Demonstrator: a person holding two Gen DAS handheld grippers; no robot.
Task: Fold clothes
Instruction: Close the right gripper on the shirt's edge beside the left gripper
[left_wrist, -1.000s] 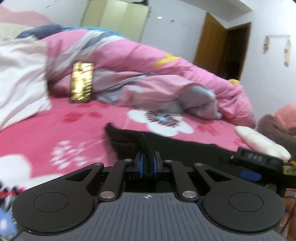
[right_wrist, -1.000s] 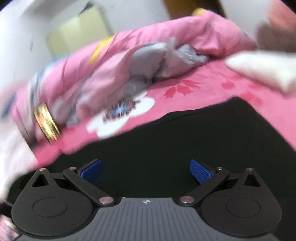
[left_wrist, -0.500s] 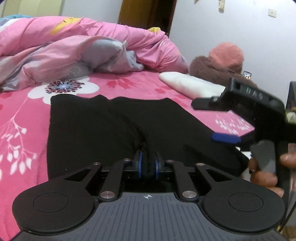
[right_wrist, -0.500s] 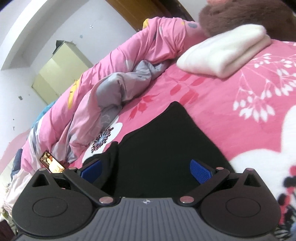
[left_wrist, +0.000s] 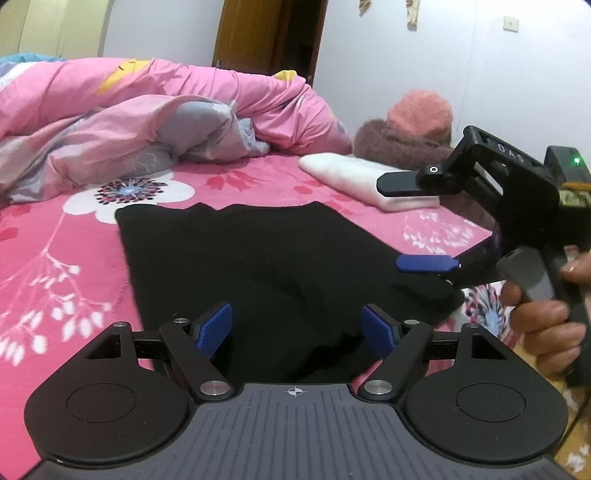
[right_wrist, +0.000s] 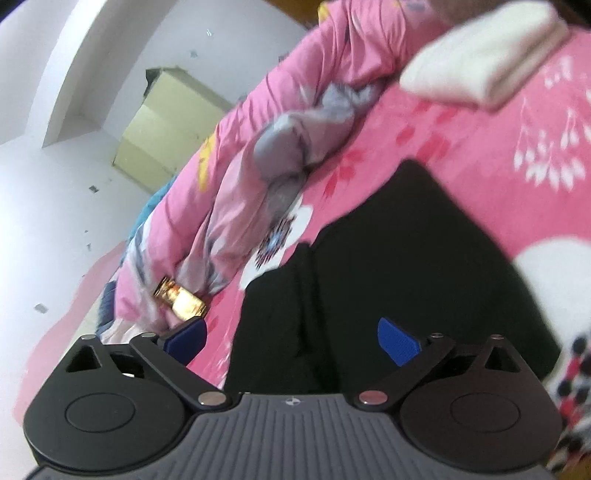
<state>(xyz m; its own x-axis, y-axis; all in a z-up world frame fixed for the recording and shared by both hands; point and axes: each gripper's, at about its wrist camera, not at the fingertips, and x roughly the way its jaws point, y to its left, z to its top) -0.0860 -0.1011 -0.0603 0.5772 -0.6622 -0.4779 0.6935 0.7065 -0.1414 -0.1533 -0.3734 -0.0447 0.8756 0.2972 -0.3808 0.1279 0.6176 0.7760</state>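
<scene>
A black garment (left_wrist: 258, 251) lies folded flat on the pink flowered bed sheet (left_wrist: 55, 266). My left gripper (left_wrist: 295, 332) hovers over its near edge. Its jaws are opening wide, and the cloth lies under the gap with neither blue pad pressing on it. In the left wrist view my right gripper (left_wrist: 413, 223) comes in from the right, open, above the garment's right edge, with a person's hand (left_wrist: 546, 325) on its handle. The right wrist view shows the right gripper (right_wrist: 291, 341) open over the same black garment (right_wrist: 406, 240), nothing between its pads.
A bunched pink and grey quilt (left_wrist: 166, 110) fills the back of the bed. A folded white cloth (left_wrist: 362, 181) and brown and pink plush items (left_wrist: 406, 140) sit at the back right. A gold object (right_wrist: 181, 299) lies by the quilt. A door (left_wrist: 266, 37) stands behind.
My left gripper was shut on a fold of the black garment and has now let go, jaws wide. Both views swung right across the bed. The garment now lies flat.
</scene>
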